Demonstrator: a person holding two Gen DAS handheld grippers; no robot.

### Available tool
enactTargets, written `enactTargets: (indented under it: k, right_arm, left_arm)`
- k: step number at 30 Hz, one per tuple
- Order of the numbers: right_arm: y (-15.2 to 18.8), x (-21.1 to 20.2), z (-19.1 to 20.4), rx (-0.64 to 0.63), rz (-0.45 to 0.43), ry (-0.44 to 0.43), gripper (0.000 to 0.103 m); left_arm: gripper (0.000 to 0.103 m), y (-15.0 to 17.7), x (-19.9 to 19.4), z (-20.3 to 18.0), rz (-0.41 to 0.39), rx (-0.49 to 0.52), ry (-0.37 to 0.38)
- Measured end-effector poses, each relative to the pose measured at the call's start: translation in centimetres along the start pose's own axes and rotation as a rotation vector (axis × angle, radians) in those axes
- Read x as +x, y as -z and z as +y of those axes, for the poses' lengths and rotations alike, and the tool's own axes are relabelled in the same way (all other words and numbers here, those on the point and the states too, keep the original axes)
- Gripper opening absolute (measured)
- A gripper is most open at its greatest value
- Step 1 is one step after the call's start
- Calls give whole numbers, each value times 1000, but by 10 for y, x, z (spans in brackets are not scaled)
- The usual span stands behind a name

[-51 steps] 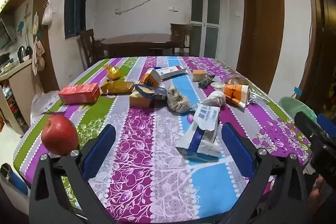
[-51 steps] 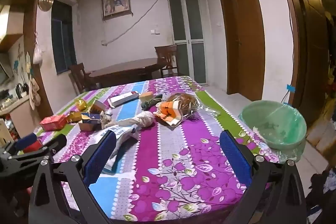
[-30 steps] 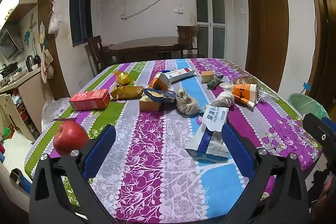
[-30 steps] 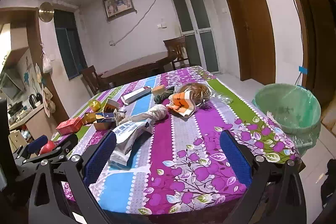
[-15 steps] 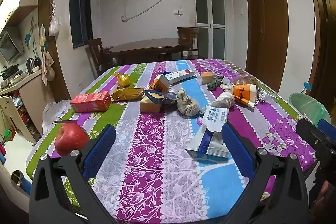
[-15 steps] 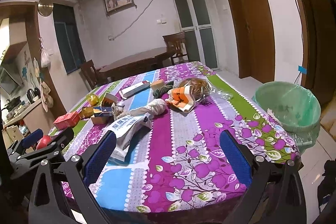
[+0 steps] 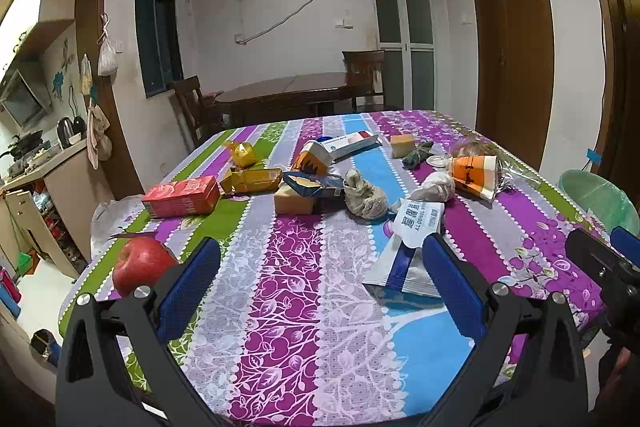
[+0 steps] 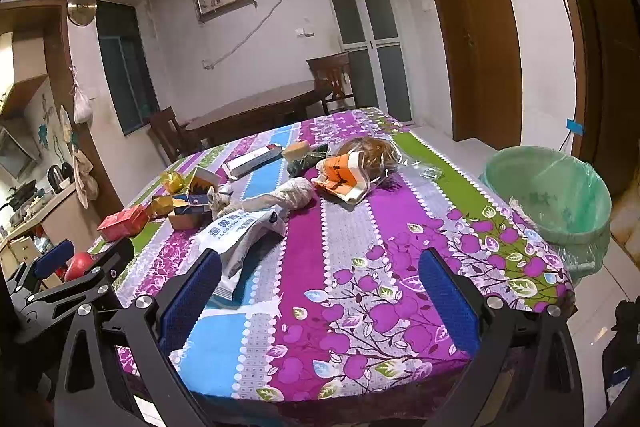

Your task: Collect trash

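Several bits of trash lie on the striped tablecloth (image 7: 304, 291): a white and blue wipes pack (image 7: 408, 247) (image 8: 240, 239), an orange paper cup (image 7: 474, 171) (image 8: 344, 173) against a clear bag, a crumpled rag (image 7: 364, 195), a red carton (image 7: 182, 201), yellow wrappers (image 7: 252, 179) and small boxes. A green-lined bin (image 8: 548, 195) (image 7: 598, 195) stands off the table's right edge. My left gripper (image 7: 320, 291) hovers open over the near edge, the wipes pack just ahead of its right finger. My right gripper (image 8: 320, 295) is open and empty above the near right corner.
A red apple (image 7: 140, 265) sits at the near left corner. A dark wooden table (image 7: 288, 93) with chairs stands behind. A counter with a kettle (image 7: 66, 133) runs along the left wall. Brown doors (image 7: 512, 39) line the right wall.
Both grippers drew back and rose a little from the table, then steadied. Nothing on the table has moved and both stay open.
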State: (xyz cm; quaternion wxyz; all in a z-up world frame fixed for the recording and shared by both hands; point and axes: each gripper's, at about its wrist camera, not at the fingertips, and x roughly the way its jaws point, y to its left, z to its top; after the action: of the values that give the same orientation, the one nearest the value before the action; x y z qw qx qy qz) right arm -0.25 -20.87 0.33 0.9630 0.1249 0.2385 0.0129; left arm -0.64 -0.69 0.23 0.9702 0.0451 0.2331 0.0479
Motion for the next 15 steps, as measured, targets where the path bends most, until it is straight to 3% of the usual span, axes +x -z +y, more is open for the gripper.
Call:
enactTargets:
  k: [15]
  right_arm:
    - [3, 3, 0, 1, 14, 10, 98]
  left_arm:
    - [97, 1, 1, 1, 7, 1, -8]
